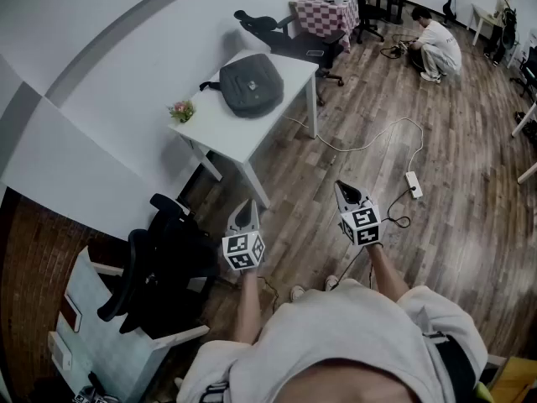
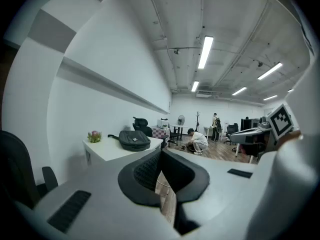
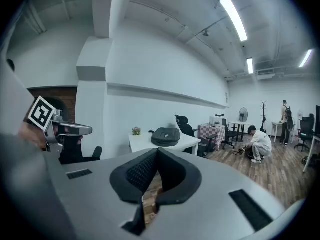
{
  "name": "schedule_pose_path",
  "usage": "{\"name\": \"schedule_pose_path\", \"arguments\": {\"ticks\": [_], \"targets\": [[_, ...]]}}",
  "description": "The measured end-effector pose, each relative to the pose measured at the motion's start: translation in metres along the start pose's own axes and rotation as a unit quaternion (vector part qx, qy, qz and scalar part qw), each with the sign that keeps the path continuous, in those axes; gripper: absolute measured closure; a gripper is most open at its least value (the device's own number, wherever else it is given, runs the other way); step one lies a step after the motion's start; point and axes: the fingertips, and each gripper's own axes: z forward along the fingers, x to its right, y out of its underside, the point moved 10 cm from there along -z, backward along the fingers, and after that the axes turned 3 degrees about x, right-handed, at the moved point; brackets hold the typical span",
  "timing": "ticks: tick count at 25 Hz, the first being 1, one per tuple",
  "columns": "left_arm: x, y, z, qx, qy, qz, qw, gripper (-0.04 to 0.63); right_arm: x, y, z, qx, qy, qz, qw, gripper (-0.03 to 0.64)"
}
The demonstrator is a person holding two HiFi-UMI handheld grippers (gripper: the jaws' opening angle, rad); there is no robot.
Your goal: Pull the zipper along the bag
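- Currently both claws are held out ahead of me over the wooden floor [image 1: 377,107], side by side and apart, each pointing almost level with the tips dipped a little.
- Left claw [image 1: 247,203]: jaws fully together, ribbed pads meeting at the tip, nothing between them. Its marker cube [image 1: 243,251] faces up toward my head.
- Right claw [image 1: 341,185]: the same, jaws pressed together and empty.
- Bag [image 1: 250,84]: dark grey, lying flat on the white table [image 1: 226,128], which stands against the wall ahead and to my left. A strap trails off the bag's left side.
- Bag is well apart from both claws; neither touches it or the table.
- Zipper: too small to make out from here in any view.
- Small flower pot [image 1: 181,110] stands on the same table near its left end, apart from the bag.
- Black office chair [image 1: 164,259] stands just left of my left claw.
- White power strip [image 1: 414,184] lies on the floor ahead of my right claw, its cable looping back toward the table.
- Person [image 1: 436,47] crouches on the floor at the far end of the room, near a table with a checked cloth [image 1: 325,13].
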Motion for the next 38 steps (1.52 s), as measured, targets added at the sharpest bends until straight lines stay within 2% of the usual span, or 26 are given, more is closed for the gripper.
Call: {"name": "schedule_pose_path", "arguments": {"ticks": [17,25,38], "targets": [[0.039,0.002,0.022,-0.011,-0.005,0.003,0.9999,0.569,0.039,0.007,-0.004,0.003,-0.009,-0.004,1.0,0.603],[0.061,0.003,0.041,-0.013,-0.021,0.013,0.9996,0.569,0.072,0.013,0.003,0.007,-0.025,0.006,1.0,0.603],[0.048,0.019,0.109,-0.036,-0.017,0.011,0.9991,0.569,0.102,0.03,0.064,-0.016,-0.025,0.017,0.999,0.603]]}}
